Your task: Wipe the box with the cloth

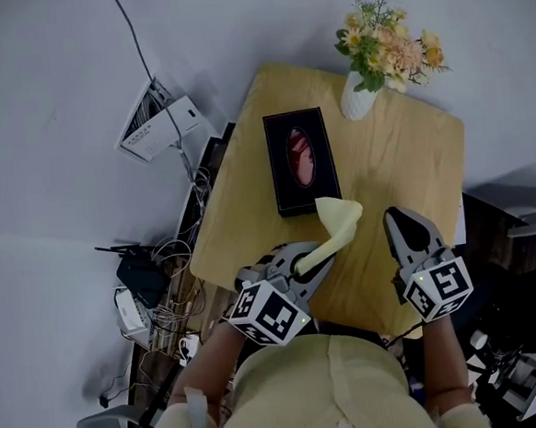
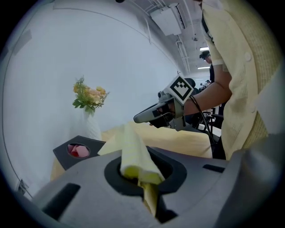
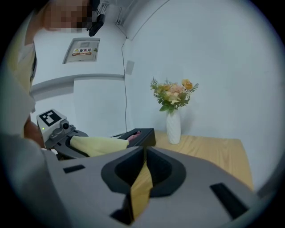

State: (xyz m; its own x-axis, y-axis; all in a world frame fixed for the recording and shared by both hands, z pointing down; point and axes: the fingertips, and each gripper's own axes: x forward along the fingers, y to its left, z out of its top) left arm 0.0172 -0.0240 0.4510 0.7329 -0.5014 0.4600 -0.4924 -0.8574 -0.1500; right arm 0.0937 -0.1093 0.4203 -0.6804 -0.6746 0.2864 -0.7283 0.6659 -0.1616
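Note:
A black tissue box (image 1: 301, 160) with an oval opening lies on the wooden table (image 1: 402, 161); it also shows as the box (image 2: 78, 151) and the box (image 3: 140, 136) in the two gripper views. My left gripper (image 1: 315, 260) is shut on a pale yellow cloth (image 1: 339, 219), whose free end sticks out just short of the box's near end. The cloth (image 2: 131, 149) is pinched between the left gripper's (image 2: 139, 174) jaws. My right gripper (image 1: 398, 217) hovers to the right over the table, shut (image 3: 143, 153) with nothing in it.
A white vase of flowers (image 1: 362, 90) stands at the table's far edge, right of the box. Tangled cables and devices (image 1: 153, 282) and a white carton (image 1: 161, 124) lie on the floor to the left. Dark furniture (image 1: 519, 235) stands at the right.

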